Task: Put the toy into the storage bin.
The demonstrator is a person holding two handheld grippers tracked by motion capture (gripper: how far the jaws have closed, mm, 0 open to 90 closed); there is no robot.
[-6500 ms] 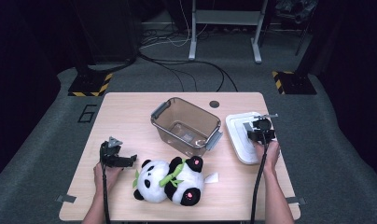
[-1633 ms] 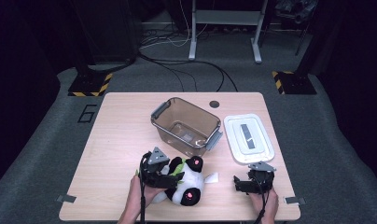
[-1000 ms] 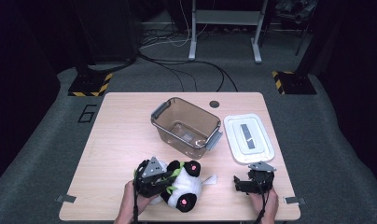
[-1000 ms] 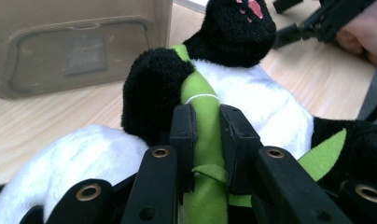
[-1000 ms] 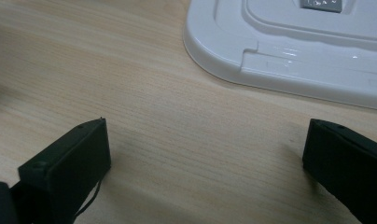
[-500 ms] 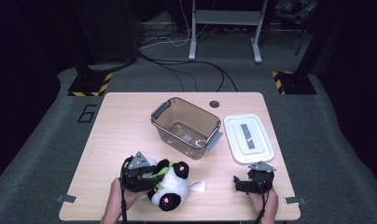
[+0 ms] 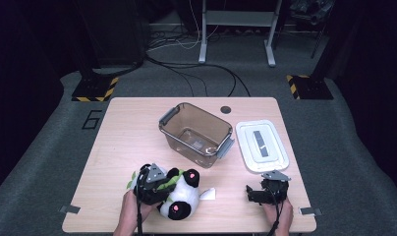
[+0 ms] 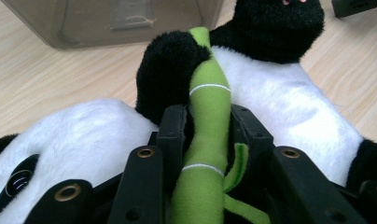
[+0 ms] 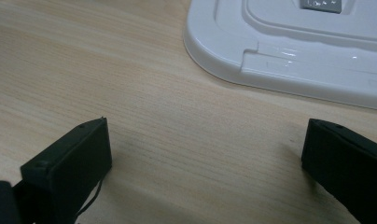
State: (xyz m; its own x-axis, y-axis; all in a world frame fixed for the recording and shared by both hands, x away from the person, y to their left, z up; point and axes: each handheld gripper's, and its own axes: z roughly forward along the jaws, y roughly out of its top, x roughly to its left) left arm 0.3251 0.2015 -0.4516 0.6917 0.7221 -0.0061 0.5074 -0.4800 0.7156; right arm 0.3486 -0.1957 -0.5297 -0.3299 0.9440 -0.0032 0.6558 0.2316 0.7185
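The left gripper is squeezing the green bamboo stick on the panda toy, and its jaws have just been closing on it. The stick is running straight away between the jaws, toward the brown bin beyond. The right gripper is resting wide and empty, well apart, near the white lid.
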